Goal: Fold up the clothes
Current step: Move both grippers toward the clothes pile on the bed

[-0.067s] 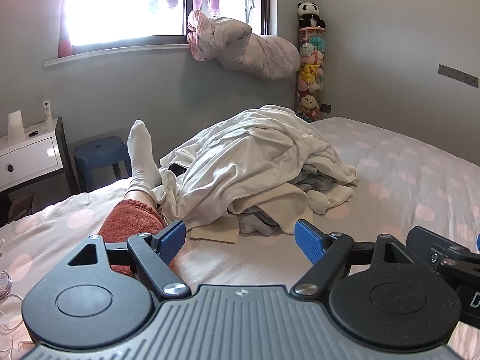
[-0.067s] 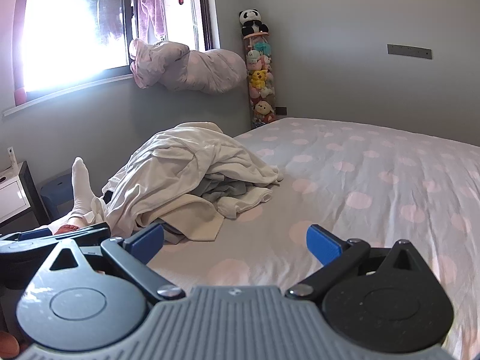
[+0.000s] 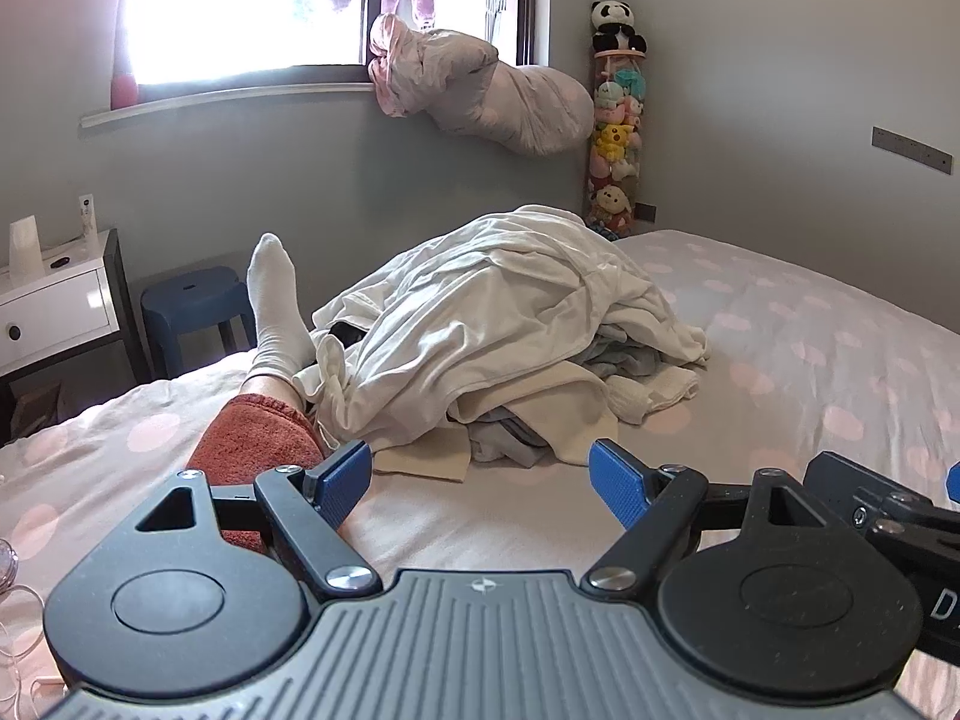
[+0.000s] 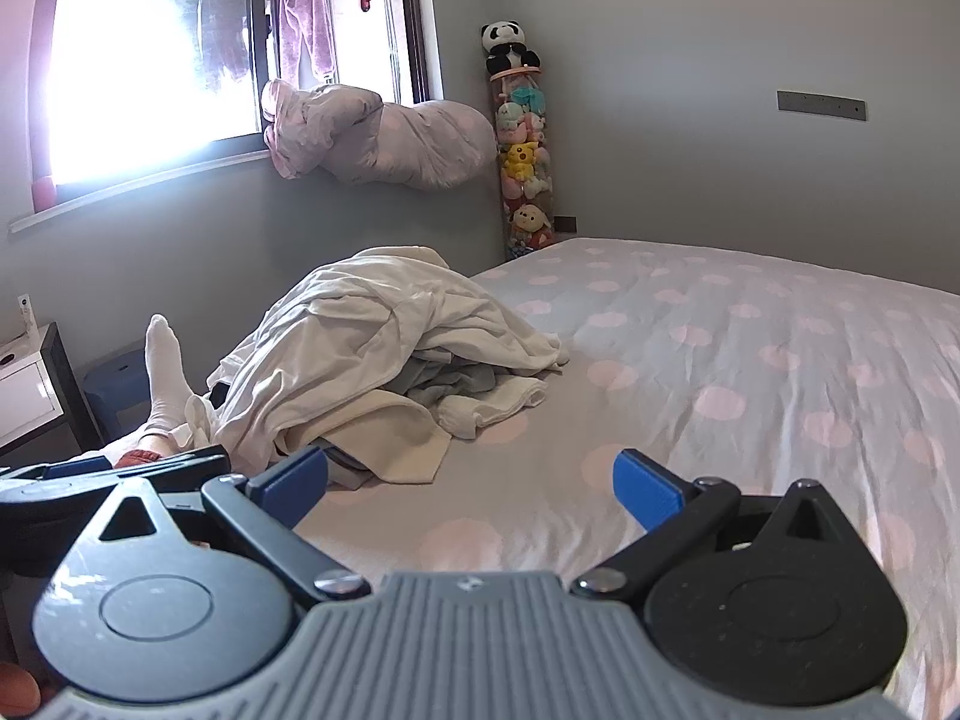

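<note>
Clothes pile: unfolded heap on the bed, ahead of both tools.
Left tool: wide, empty, nearer the heap.
Right tool: wide, empty.

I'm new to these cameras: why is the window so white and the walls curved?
Left wrist view: the window is blown out by daylight, and the sill bows from fisheye distortion. Right wrist view: same glare; the bed stays evenly lit.

One pile of clothes; one white-socked foot; one blue stool; one panda plush; two grippers.
</note>
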{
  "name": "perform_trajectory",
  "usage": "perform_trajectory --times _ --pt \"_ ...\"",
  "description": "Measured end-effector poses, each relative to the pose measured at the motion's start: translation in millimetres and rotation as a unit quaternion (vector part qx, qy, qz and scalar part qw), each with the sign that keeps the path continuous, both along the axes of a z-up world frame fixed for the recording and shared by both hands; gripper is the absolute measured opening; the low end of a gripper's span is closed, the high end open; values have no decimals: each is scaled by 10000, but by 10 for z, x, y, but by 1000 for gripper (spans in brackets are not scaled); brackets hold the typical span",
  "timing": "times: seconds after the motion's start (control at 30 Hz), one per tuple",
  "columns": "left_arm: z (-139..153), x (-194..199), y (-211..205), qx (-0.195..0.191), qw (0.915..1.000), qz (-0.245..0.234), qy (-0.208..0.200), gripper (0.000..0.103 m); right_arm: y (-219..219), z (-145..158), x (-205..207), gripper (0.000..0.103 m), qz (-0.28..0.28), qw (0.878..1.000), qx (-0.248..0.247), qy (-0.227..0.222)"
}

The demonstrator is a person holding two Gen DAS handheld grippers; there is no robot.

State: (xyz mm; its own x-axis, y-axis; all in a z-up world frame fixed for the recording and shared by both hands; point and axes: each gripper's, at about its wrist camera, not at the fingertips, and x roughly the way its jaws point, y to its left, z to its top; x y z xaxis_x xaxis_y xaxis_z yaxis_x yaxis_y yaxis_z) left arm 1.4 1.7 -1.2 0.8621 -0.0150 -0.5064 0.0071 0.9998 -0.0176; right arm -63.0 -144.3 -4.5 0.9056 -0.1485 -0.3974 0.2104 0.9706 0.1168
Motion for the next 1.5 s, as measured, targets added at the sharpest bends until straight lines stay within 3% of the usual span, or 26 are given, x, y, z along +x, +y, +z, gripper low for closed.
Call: perform_trajectory --times 0.23,1.5 --pt "-37 83 8 -189 9997 12 175 80 46 -29 -13 102 23 9998 -140 -101" --pt "-82 27 -1 -213 9995 13 215 79 35 -78 -36 102 -174 9998 -112 -2"
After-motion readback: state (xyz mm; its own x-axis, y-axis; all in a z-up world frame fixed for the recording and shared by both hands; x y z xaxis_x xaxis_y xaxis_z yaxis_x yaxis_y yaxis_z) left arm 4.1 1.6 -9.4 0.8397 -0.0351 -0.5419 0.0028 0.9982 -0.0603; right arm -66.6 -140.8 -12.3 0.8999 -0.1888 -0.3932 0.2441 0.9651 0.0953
